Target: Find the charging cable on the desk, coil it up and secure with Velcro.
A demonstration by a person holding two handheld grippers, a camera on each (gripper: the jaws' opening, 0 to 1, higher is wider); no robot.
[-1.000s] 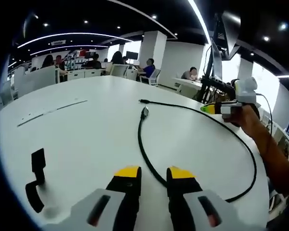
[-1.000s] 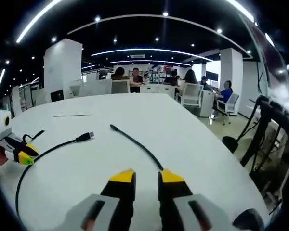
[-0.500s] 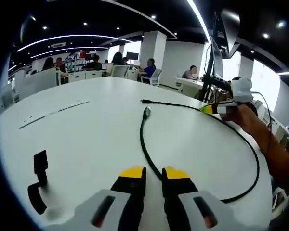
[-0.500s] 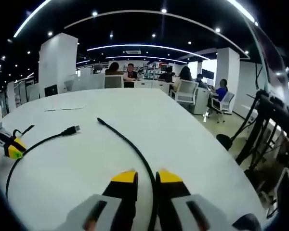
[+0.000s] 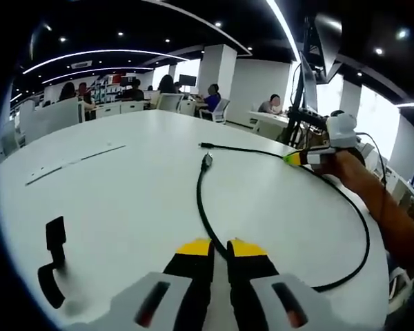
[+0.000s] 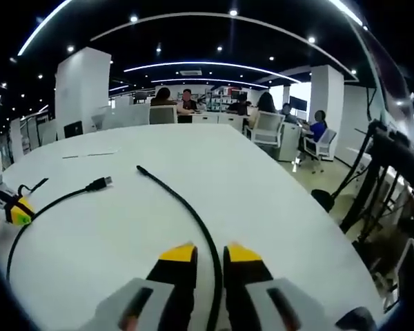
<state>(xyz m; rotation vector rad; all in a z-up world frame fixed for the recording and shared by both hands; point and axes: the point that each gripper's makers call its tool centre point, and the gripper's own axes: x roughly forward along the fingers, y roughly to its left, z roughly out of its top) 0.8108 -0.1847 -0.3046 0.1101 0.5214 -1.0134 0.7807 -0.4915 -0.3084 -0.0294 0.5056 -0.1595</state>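
In the left gripper view, the left gripper (image 5: 219, 246) is pinching the thin, limp-looking black charging cable (image 5: 199, 200) lying looped on the round white table (image 5: 124, 193), while in the right gripper view the right gripper (image 6: 210, 252) is closing around, perhaps gripping, the light, easily coiled cable's other run beside the far plug.

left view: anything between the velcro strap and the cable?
Nothing. In the left gripper view the strap lies apart from the cable, with bare white table between them.
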